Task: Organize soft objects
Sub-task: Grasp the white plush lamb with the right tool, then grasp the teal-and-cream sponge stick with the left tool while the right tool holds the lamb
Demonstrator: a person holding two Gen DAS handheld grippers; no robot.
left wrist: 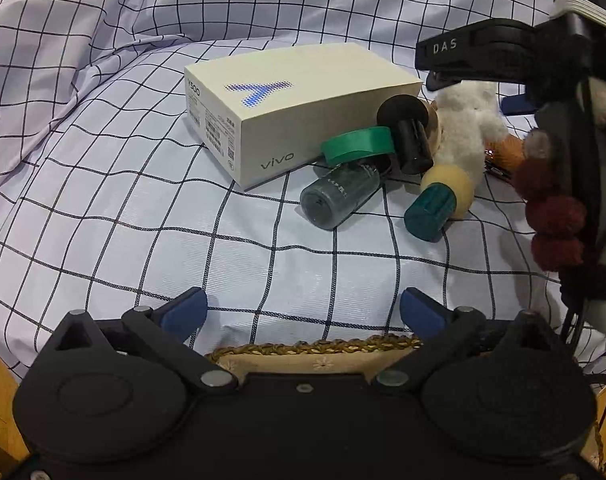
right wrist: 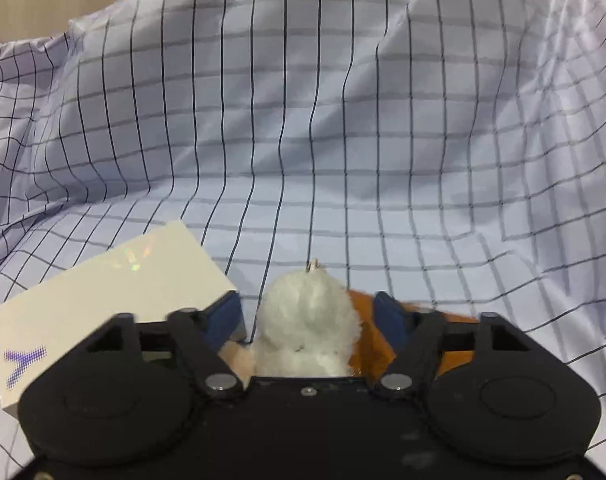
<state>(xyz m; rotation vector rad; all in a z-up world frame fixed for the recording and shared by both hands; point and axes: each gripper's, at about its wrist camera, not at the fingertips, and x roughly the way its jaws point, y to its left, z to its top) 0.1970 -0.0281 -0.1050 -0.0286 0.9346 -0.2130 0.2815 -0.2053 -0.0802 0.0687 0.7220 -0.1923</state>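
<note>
Right hand-held gripper [right wrist: 309, 320] partly open around white plush [right wrist: 307, 320], pads not clearly pressing. Left hand-held gripper [left wrist: 303, 312] wide, empty. Risk: closing on fluff alone, slipping out; dragging orange plush [right wrist: 363, 324] beside it, nudging box [right wrist: 103, 300] at left.

On my left wrist feed I read "vivo" in grey on the near side of the cream phone box [left wrist: 303, 92], and "Y500" on its end face above small barcode labels too fine to make out. A dotted blue "Y" sat on its lid. The black clamp arm [left wrist: 483, 54] at upper right bore the letters "DAS". The dark bottle [left wrist: 339, 196] carried illegible print.
</note>
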